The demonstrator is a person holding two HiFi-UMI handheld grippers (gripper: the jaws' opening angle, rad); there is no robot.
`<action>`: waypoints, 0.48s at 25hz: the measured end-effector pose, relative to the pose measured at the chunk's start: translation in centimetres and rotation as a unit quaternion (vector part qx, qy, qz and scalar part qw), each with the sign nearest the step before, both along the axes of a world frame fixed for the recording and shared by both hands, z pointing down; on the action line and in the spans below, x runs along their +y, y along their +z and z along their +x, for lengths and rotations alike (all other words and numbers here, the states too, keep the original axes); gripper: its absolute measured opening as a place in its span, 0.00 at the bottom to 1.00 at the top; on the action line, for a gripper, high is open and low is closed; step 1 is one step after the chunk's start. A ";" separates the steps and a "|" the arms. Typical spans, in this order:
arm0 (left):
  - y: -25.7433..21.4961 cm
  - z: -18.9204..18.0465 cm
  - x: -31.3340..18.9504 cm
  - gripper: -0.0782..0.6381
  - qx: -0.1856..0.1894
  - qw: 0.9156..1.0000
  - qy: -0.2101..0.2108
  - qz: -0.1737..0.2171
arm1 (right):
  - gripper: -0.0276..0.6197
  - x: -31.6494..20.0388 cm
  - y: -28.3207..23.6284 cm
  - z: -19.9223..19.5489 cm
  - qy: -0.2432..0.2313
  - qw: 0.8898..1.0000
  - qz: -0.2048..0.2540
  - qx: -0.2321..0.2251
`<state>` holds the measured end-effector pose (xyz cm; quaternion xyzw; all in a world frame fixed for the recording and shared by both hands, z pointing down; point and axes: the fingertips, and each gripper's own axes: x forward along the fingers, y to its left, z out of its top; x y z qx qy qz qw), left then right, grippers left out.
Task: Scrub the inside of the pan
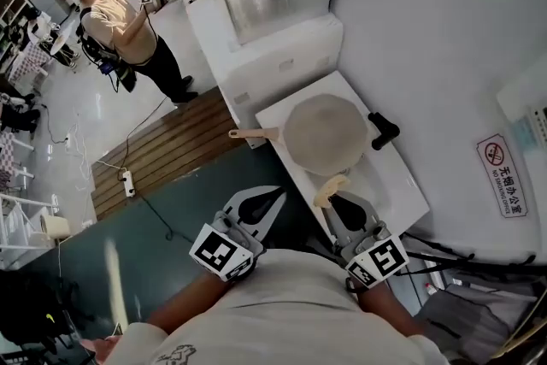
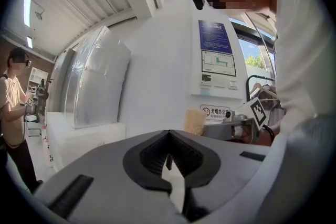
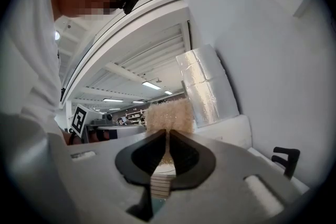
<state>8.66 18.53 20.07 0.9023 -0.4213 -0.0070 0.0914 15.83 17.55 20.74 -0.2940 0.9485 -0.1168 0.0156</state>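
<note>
Pinching the scrub pad (image 3: 169, 115), soft and light by its look, the right gripper (image 3: 167, 135) is ready; the left gripper (image 2: 168, 136) is pressed together, empty. The pan (image 1: 325, 132) lies mid-bench (image 1: 402, 184), toward its far edge. It is probably rigid and slide-prone, so steady it by the wooden handle (image 1: 252, 133).

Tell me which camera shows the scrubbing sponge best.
The right gripper view: the tan, coarse scrubbing sponge sits centre frame, pinched between the right gripper's fingers. The head view shows the sponge small, poking beyond that gripper. The left gripper view catches the sponge only as a distant patch.
</note>
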 end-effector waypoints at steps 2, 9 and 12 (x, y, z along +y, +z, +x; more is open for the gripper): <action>0.2 0.6 -1.1 0.10 0.003 1.000 0.016 -0.002 | 0.08 -1.0 0.2 0.7 0.019 1.000 -0.002 0.000; 0.3 1.2 -5.8 0.10 0.008 0.997 0.077 0.003 | 0.08 -4.7 0.3 1.6 0.084 0.996 -0.004 0.006; 0.6 0.6 -7.9 0.10 0.008 0.995 0.104 -0.005 | 0.08 -6.5 0.2 1.2 0.113 0.994 -0.004 0.009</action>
